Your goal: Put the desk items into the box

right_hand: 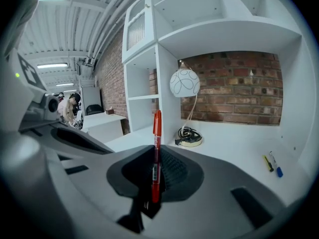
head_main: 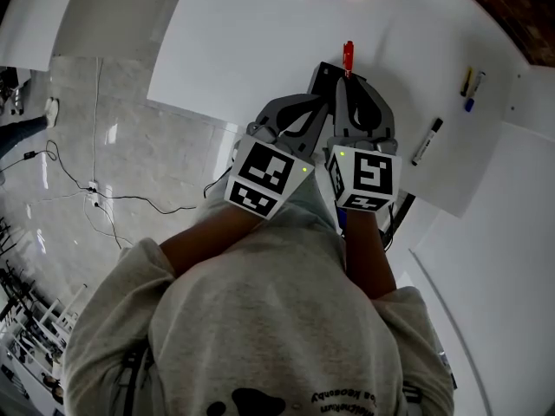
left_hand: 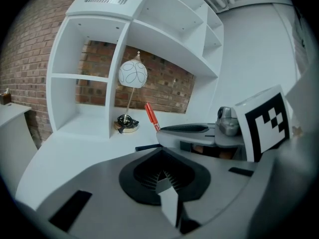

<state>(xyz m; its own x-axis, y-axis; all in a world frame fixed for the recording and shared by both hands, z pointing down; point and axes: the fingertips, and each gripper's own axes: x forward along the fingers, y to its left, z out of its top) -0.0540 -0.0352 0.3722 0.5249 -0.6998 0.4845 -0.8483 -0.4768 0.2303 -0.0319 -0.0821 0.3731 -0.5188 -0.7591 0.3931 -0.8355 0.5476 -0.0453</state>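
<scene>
Red marker [right_hand: 156,133] clamped in right gripper [head_main: 348,80], lamp [right_hand: 184,83] beyond.

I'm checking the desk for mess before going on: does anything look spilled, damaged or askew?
Nothing stands out. The right gripper holds the red marker pen straight between its jaws. The black marker, the yellow pen and the blue-tipped pen lie loose on the white desk, none visibly damaged.
</scene>
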